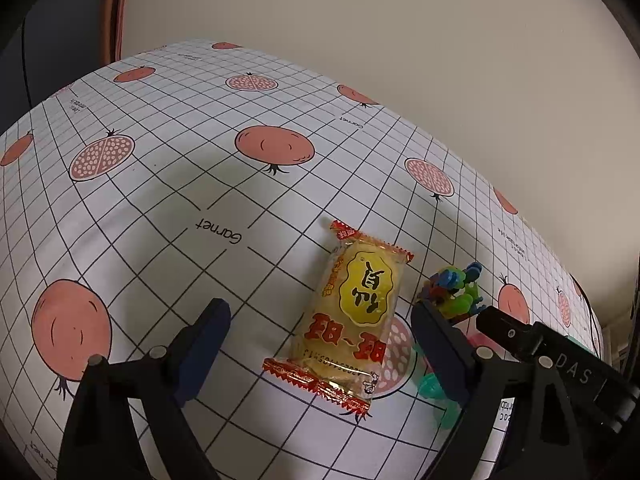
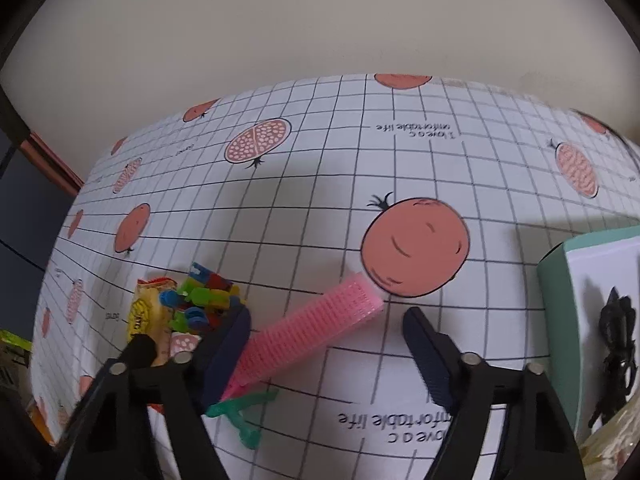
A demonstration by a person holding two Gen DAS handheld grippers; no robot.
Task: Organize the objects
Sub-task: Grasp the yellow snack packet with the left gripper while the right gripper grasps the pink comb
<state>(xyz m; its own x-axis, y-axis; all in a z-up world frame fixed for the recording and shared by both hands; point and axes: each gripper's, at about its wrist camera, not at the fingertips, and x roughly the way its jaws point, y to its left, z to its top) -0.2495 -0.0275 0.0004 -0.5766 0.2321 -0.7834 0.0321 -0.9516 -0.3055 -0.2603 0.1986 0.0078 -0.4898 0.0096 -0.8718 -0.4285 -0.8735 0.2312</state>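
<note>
With both jaws spread, the left gripper (image 1: 320, 344) straddles the snack (image 1: 352, 312) and the right gripper (image 2: 326, 332) the pink roller (image 2: 316, 328) mid-table, so picking up seems in hand, calling for closing next.

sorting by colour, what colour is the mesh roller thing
Pink; the mesh roller shows best in the right wrist view.

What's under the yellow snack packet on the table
The packet lies flat on the tablecloth. Its near right part covers a printed cut pomegranate, whose rim and seeds show beside it. Whatever else lies beneath is hidden by the wrapper.
</note>
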